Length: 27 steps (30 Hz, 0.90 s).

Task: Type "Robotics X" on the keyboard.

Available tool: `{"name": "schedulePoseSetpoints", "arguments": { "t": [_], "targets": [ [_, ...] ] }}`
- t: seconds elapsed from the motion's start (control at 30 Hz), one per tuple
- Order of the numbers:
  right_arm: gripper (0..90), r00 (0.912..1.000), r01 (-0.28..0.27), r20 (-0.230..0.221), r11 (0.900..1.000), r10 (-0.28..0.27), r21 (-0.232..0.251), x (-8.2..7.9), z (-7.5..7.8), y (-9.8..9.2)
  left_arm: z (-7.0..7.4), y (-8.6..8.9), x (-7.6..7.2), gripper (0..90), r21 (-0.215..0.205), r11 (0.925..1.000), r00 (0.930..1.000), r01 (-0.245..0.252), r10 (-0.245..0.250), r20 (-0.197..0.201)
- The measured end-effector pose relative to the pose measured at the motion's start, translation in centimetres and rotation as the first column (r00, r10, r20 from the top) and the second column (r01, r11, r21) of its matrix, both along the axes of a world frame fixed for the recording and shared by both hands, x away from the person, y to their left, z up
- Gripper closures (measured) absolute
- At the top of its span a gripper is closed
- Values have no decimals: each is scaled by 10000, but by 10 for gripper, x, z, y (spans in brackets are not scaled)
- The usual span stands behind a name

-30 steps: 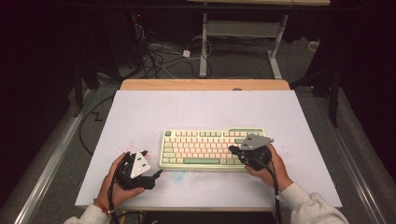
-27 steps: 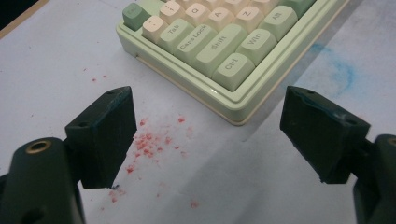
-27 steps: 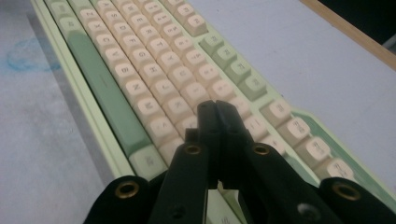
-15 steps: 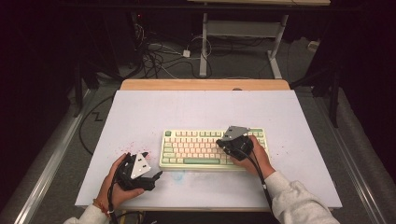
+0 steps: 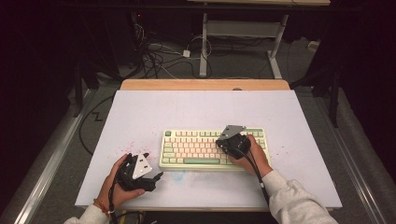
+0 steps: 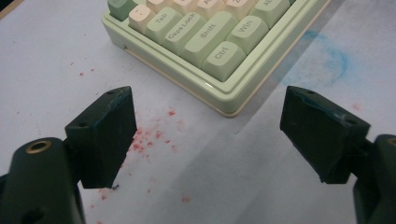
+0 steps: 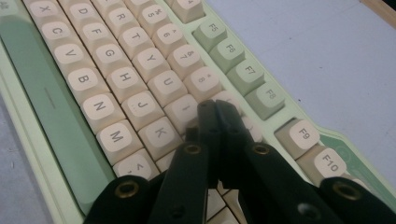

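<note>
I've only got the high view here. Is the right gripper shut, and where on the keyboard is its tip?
Observer: Shut. In the right gripper view the right gripper has its jaws pressed together with nothing between them.
Operator: Which keys?
Observer: On the keyboard, the tip is just past I, in the row above K. I cannot tell whether it touches.
Operator: And the left gripper?
Observer: The left gripper is open and faces the Ctrl key corner.

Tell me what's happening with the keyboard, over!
Right gripper shut, tips over the keys near I and O. Left gripper open, off the keyboard's corner, holding nothing. Nothing in the way.
</note>
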State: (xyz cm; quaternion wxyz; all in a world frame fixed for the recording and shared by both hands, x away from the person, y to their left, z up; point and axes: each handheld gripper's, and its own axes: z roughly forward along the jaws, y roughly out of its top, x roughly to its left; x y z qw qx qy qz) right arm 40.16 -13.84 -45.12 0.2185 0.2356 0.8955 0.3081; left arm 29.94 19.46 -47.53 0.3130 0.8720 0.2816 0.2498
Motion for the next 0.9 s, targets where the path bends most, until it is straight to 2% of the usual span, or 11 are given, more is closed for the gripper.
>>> {"name": "schedulePoseSetpoints", "arguments": {
  "t": [0.17, 0.67, 0.8, 0.9],
  "targets": [
    [900, 9997, -158, 214, 9992, 150, 363, -4, 5, -2, 0, 0, 0, 177, -6, 10000, 10000, -23, 23, -23],
    [884, 9986, -282, 462, 9963, 245, 806, -13, 14, -8, 0, -1, 0, 183, -6, 10000, 10000, -3, 3, -66],
    [822, 9980, -275, 591, 9945, 215, 1012, -16, 17, -11, 1, 1, 1, 216, -251, 9996, 9999, -97, 95, -108],
    [692, 9967, -212, 807, 9912, 106, 1308, -20, 20, -17, 3, 1, 0, 269, -420, 9991, 9999, -92, 86, -133]
  ]
}}
